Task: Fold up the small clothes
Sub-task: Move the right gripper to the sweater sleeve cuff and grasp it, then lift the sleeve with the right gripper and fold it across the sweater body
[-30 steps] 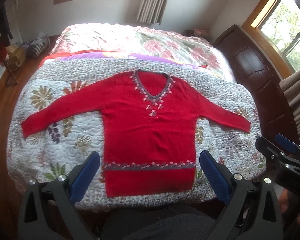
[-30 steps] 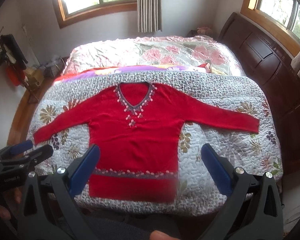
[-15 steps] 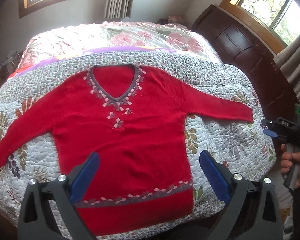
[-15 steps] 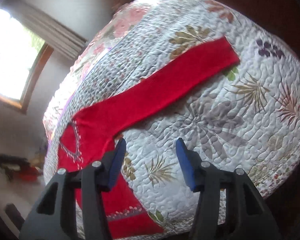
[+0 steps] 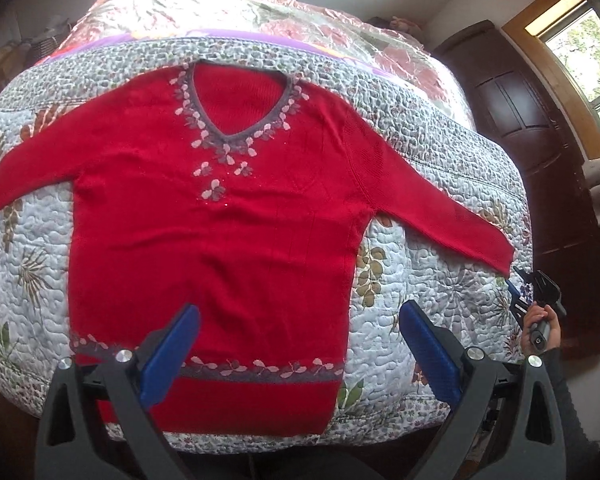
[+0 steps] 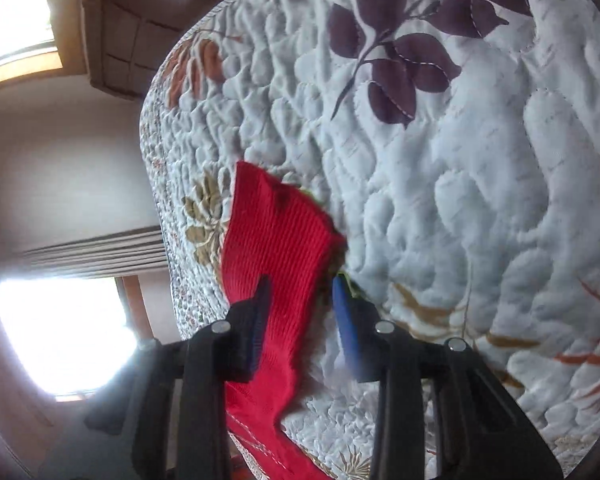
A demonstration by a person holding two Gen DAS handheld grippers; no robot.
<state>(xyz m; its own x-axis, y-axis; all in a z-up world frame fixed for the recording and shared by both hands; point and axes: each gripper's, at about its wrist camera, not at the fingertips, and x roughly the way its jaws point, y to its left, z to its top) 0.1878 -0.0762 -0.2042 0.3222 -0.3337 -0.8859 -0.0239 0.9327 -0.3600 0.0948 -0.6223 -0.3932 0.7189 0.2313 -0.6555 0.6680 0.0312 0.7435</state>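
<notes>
Two blue-padded grippers are working a red V-neck sweater (image 5: pixel 220 220) lying flat on the floral quilt (image 5: pixel 440 288): the left gripper (image 5: pixel 298 354) is hovering spread wide above the hem, while the right gripper (image 6: pixel 300 312) is straddling the sleeve cuff (image 6: pixel 276 236), not yet clamped.

My left gripper (image 5: pixel 296 344) hovers wide apart over the hem of the red sweater (image 5: pixel 220 240) spread flat on the quilt (image 5: pixel 420 280), my right gripper (image 5: pixel 534 292) at its sleeve cuff.
</notes>
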